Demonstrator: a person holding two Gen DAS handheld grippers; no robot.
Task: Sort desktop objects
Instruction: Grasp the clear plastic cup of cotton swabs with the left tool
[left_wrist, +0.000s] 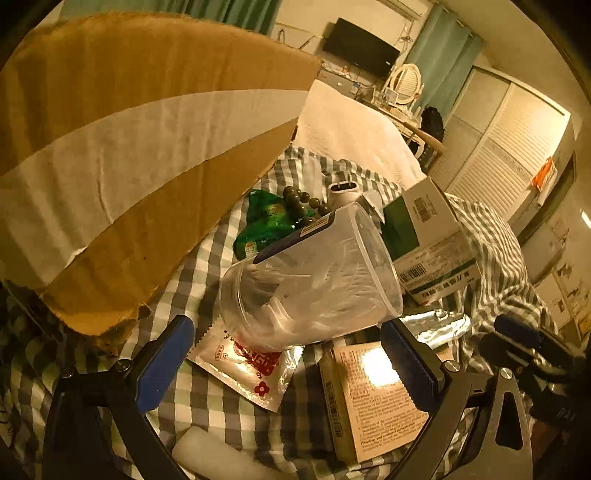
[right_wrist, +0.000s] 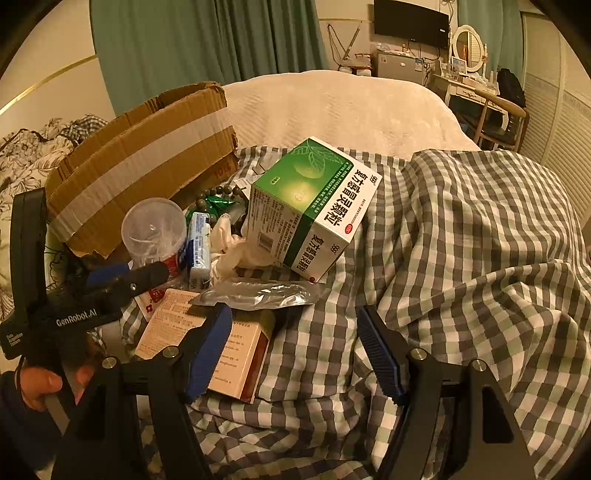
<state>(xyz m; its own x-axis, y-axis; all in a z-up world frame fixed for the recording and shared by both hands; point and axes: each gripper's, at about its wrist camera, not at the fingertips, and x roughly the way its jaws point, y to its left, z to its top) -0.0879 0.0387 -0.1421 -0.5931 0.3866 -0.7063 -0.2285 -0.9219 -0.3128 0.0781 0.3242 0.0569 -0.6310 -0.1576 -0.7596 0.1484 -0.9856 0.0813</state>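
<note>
- Left gripper (left_wrist: 286, 350) is being held with jaws spread wide, nothing clamped; the clear plastic cup (left_wrist: 310, 280) is lying on its side just ahead of and between the 2 blue pads (left_wrist: 166, 365), not visibly pressed by either.
- Right gripper (right_wrist: 293, 354) is also being held released, empty, over bare checked cloth (right_wrist: 461, 258); its left pad is overlapping the pink box (right_wrist: 207, 343) in view, contact cannot be told.
- Task things are being kept in 1 heap on the cloth: cup resting on a red-printed foil sachet (left_wrist: 251, 369), green packet (left_wrist: 266, 225) and dark beads (left_wrist: 301, 201) behind it, green-white medicine box (right_wrist: 314, 206) tilted at the right of the heap, silver foil pouch (right_wrist: 258, 291) in front of that box.
- Cardboard box (right_wrist: 140, 166) is standing just left of the heap, flap up; it is being judged as the likely drop target.
- Step in hand, judged: the cup is being lined up for a grasp by the left gripper.
- To do it well: pads should be centred on the cup's mid-body, not the flared rim, since the thin wall is likely being easily deformed.
- Closure should be gentle; the cup is light and could be rolled off the sachet if nudged by 1 pad first.
- The sachet underneath should be kept out of the pinch.
- The right gripper should be kept apart from the left one's path.
</note>
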